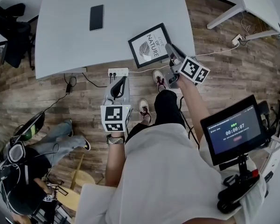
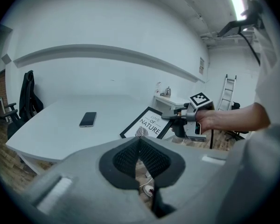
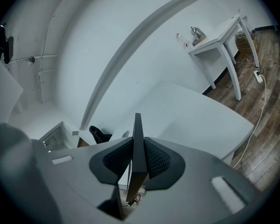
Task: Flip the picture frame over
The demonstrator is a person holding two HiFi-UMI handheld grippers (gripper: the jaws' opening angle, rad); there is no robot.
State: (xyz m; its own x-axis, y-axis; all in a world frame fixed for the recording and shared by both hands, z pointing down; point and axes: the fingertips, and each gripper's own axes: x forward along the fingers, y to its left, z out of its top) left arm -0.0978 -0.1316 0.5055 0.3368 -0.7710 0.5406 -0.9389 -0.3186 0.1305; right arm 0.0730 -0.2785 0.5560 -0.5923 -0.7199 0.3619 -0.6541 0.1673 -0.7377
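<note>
The black picture frame (image 1: 150,45) lies near the grey table's (image 1: 60,41) front right corner, its "love of nature" print facing up. My right gripper (image 1: 171,52) is shut on the frame's right edge. In the right gripper view the frame (image 3: 137,129) shows edge-on, pinched between the two pads. My left gripper (image 1: 117,87) hangs in front of the table edge over the floor, shut, with nothing in it. The left gripper view shows its pads (image 2: 126,157) together, with the frame (image 2: 147,123) and the right gripper (image 2: 167,116) beyond them.
A black phone (image 1: 96,17) lies further back on the table. A power strip (image 1: 117,72) with cables sits under the front edge. A person (image 1: 60,134) sits on the floor at lower left. A white side table (image 1: 245,3) stands at the right rear, and a black chair (image 1: 9,27) at the left.
</note>
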